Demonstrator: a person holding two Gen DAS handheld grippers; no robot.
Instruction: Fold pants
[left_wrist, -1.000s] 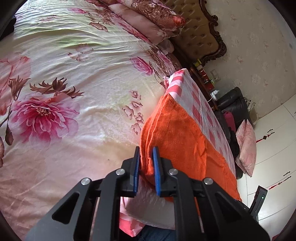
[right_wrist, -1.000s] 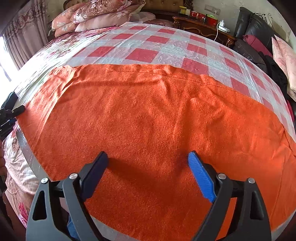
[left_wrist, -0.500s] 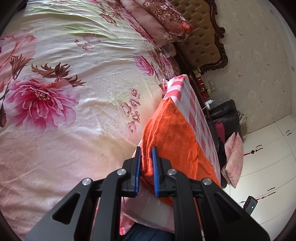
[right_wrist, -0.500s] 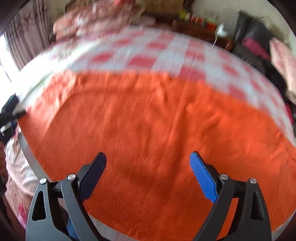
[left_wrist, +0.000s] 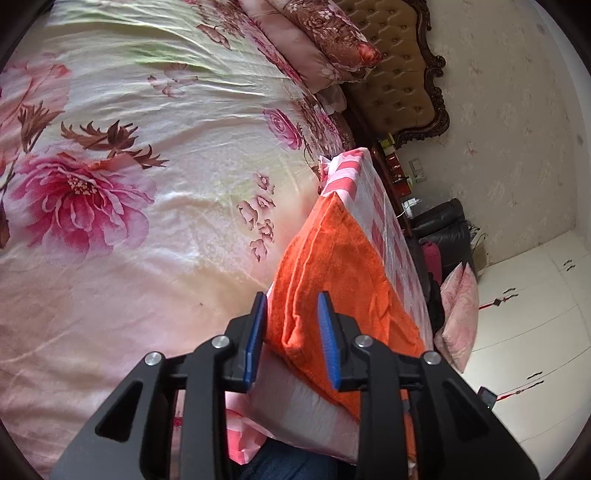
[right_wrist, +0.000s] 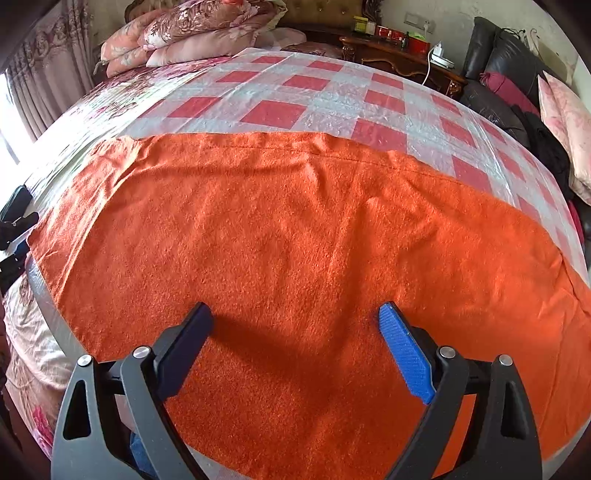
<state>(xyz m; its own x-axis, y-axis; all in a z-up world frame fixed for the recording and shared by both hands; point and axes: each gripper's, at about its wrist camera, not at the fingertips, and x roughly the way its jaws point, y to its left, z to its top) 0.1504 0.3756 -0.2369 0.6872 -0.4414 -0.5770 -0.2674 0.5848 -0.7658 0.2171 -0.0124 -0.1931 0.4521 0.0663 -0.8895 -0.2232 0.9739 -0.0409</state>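
Pants (right_wrist: 295, 236) are spread at the checked board's (right_wrist: 273, 110) near edge, their corner between the left gripper's (left_wrist: 291, 332) just-parted, seemingly loosened jaws, while the right gripper (right_wrist: 295, 325) is held wide apart above.

Orange fleecy pants (right_wrist: 295, 240), folded flat into a broad rectangle of stacked layers, lying spread on a red-and-white checked plastic sheet (right_wrist: 325, 99), stitched seam along the far edge, left end's layered edge (left_wrist: 295, 295) slightly lifted
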